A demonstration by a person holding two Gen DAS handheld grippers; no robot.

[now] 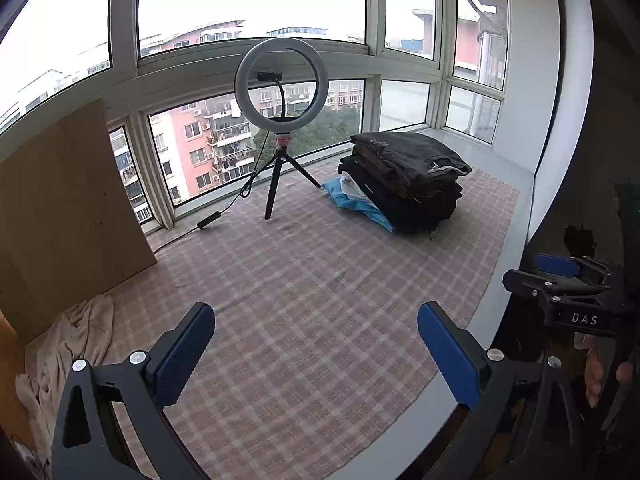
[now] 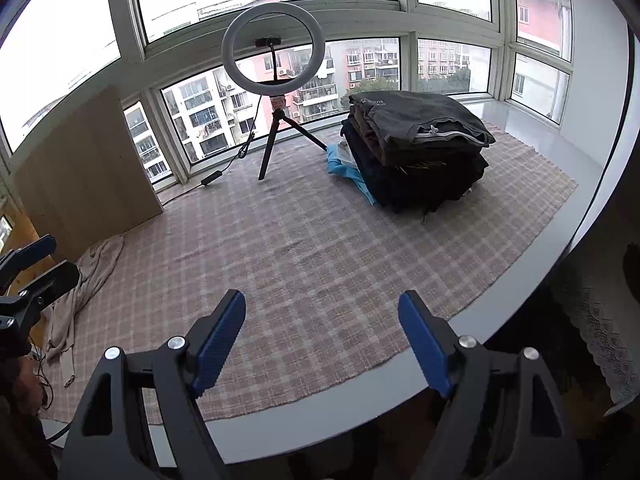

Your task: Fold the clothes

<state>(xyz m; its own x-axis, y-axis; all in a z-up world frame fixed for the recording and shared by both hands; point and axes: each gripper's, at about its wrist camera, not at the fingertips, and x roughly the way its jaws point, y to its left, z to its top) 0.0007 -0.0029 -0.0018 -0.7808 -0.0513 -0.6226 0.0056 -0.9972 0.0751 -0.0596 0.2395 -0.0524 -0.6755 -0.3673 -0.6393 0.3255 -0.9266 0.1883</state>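
Observation:
A stack of folded dark clothes lies at the far right of the checked cloth, with a light blue garment under it. It also shows in the right wrist view. A crumpled beige garment lies at the near left; it shows in the right wrist view too. My left gripper is open and empty above the cloth's near part. My right gripper is open and empty above the near edge; it appears at the right of the left wrist view.
A ring light on a black tripod stands at the back by the windows, its cable trailing left. A wooden board leans at the left. The grey ledge borders the cloth on the right.

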